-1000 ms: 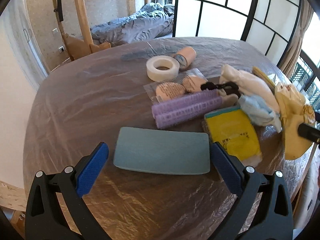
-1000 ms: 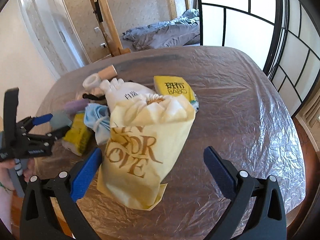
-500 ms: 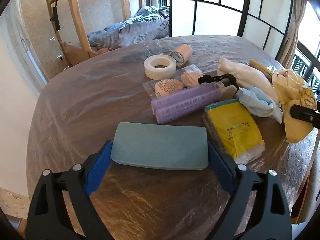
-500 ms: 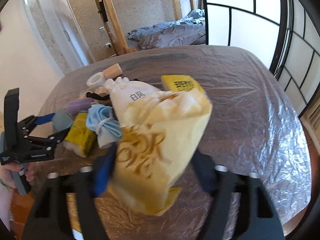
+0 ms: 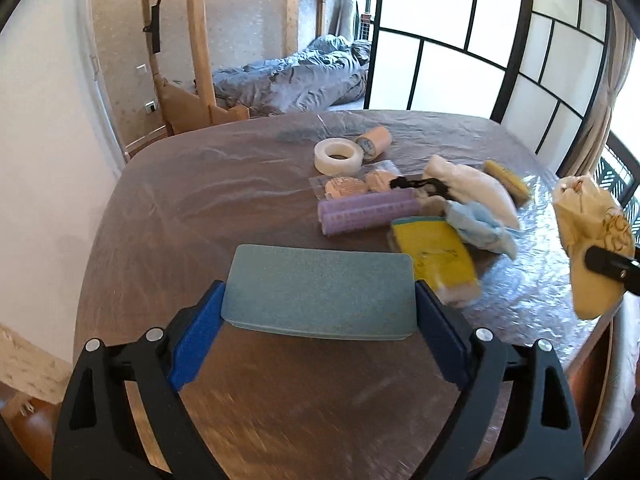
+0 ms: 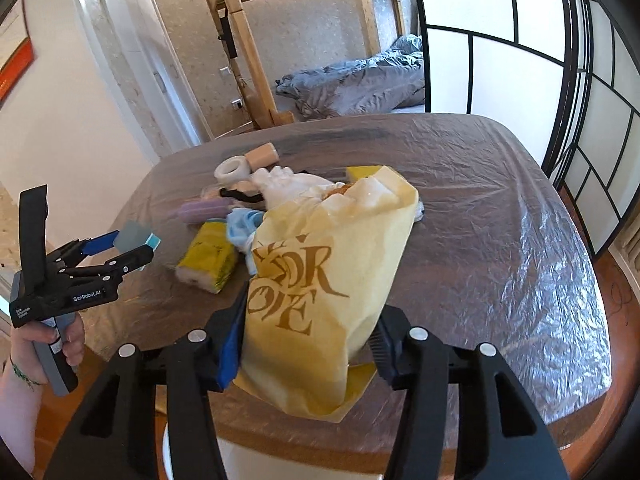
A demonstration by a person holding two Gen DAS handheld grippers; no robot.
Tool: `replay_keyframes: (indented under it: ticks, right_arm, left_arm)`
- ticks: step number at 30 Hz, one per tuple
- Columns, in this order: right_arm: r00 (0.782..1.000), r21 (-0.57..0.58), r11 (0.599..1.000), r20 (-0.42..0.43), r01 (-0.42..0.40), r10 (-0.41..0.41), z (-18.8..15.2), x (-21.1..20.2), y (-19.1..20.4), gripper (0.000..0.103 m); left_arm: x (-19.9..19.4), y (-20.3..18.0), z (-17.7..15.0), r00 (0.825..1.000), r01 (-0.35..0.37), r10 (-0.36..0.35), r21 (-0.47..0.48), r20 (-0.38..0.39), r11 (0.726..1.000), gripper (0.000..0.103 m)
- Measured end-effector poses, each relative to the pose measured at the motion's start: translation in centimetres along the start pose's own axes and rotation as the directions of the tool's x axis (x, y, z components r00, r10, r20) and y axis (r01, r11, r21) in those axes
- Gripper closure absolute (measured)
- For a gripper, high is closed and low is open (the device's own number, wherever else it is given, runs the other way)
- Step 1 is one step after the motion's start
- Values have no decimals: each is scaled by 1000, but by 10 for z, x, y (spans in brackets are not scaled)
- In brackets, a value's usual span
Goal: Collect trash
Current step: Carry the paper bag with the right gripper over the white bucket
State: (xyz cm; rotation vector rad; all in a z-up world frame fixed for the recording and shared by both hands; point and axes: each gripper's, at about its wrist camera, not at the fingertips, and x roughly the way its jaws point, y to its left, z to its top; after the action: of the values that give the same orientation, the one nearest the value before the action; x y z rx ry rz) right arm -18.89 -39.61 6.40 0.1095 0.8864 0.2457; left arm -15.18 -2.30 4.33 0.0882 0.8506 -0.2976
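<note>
My left gripper [image 5: 320, 320] is shut on a flat grey-blue pad [image 5: 320, 292] and holds it lifted above the plastic-covered table [image 5: 180, 208]; both also show in the right wrist view, the gripper [image 6: 120, 248] and the pad [image 6: 136, 234]. My right gripper [image 6: 308, 344] is shut on a yellow paper bag with brown lettering [image 6: 324, 280], held above the table's near edge. The bag also shows at the right of the left wrist view [image 5: 592, 240].
On the table lie a yellow packet [image 5: 436, 260], a blue face mask [image 5: 480, 232], purple hair rollers [image 5: 368, 212], a white bag [image 5: 472, 188], a white tape roll [image 5: 338, 155], a beige roll [image 5: 374, 142] and a yellow box [image 5: 506, 178]. A bed [image 5: 296, 80] lies beyond.
My left gripper closed on the grey-blue pad and lifted it. My right gripper closed on the yellow bag and raised it off the table.
</note>
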Motion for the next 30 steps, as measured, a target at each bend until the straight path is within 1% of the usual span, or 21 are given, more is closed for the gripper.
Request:
replay_keyframes:
  ticks: [5, 10, 17, 20, 23, 25, 27, 30]
  right_arm:
    - [1000, 22, 1000, -7, -3, 3, -18, -10, 9, 51]
    - [1000, 27, 999, -14, -16, 17, -43, -27, 21, 51]
    - [995, -12, 996, -38, -88, 88, -86, -55, 32, 51]
    - [991, -32, 993, -61, -117, 115, -103, -67, 29, 51]
    - [987, -55, 989, -86, -139, 134, -123, -75, 25, 51]
    - [986, -59, 989, -109, -137, 130, -135, -77, 22, 51]
    - [983, -50, 988, -126, -144, 137, -145, -79, 19, 51]
    - [980, -47, 990, -153, -136, 128, -159, -78, 13, 51]
  left_arm:
    - [-21, -14, -13, 1000, 21, -21, -21, 12, 1000, 11]
    - [-42, -37, -35, 1000, 14, -14, -27, 17, 1000, 11]
    - [-75, -69, -73, 1000, -3, 4, -56, 22, 998, 11]
    - [-84, -83, -94, 1000, -19, 20, -88, 7, 996, 11]
    - [-89, -96, -109, 999, -35, 35, -97, -5, 995, 11]
    - [-91, -105, -121, 999, -44, 42, -106, -19, 993, 11]
    - [-90, -110, -132, 999, -37, 33, -119, -36, 992, 11]
    - [-85, -116, -146, 997, -42, 35, -117, -64, 992, 11]
